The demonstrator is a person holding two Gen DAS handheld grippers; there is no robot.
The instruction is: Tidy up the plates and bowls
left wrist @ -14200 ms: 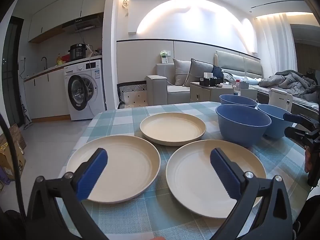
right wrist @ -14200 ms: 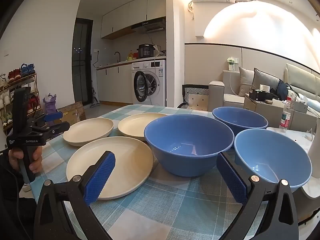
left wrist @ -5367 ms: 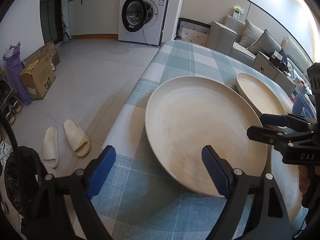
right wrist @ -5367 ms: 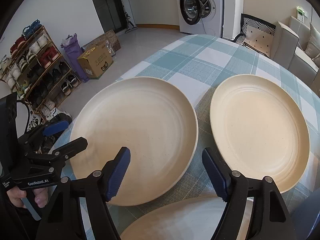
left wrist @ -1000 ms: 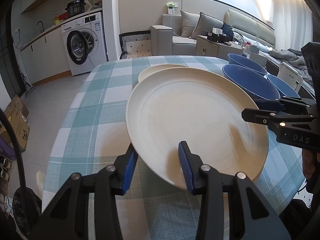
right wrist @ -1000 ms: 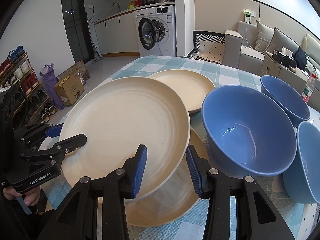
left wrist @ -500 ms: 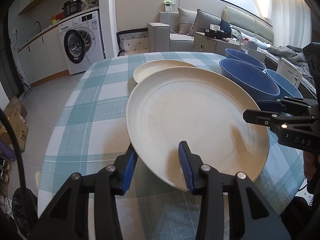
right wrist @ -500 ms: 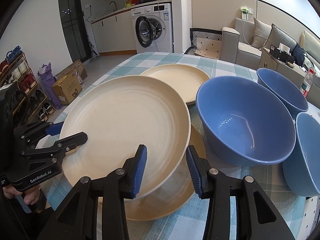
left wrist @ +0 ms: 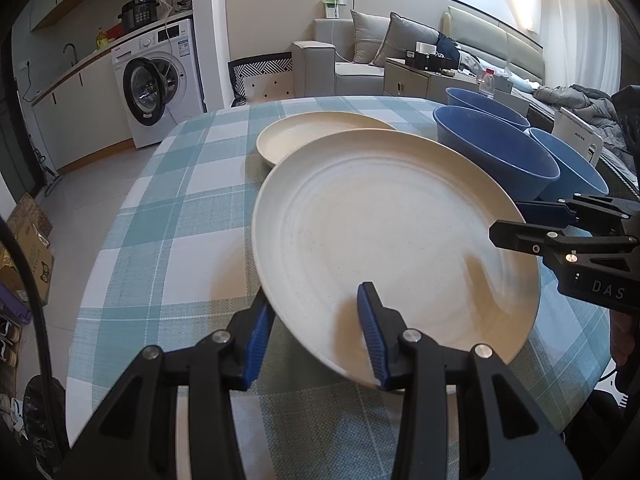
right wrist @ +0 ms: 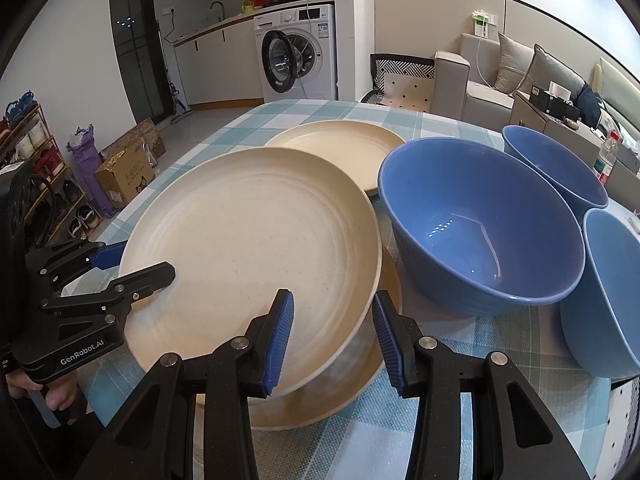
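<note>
Both grippers hold one cream plate (left wrist: 384, 240) (right wrist: 248, 248) by opposite rims. My left gripper (left wrist: 316, 304) (right wrist: 136, 266) is shut on its left rim. On the right rim my right gripper (right wrist: 332, 300) (left wrist: 516, 222) is shut too. The plate hangs slightly tilted just over a second cream plate (right wrist: 360, 372) that lies on the cloth and is mostly hidden beneath. A third cream plate (right wrist: 340, 144) (left wrist: 312, 136) lies farther back. Three blue bowls (right wrist: 480, 232) (right wrist: 556, 164) (right wrist: 612, 292) stand upright to the right, the nearest close to the held plate's edge.
The checked tablecloth (left wrist: 168, 216) lies bare on the left, up to the table's edge above the floor. A white appliance (left wrist: 576, 140) and a plastic bottle (left wrist: 486, 82) stand behind the bowls. A person's hand (right wrist: 56, 400) grips the left tool.
Earlier both grippers stood open and this plate lay at the left on the cloth. Now both are shut on it, lifted over the near plate. Over the last second it barely shifted.
</note>
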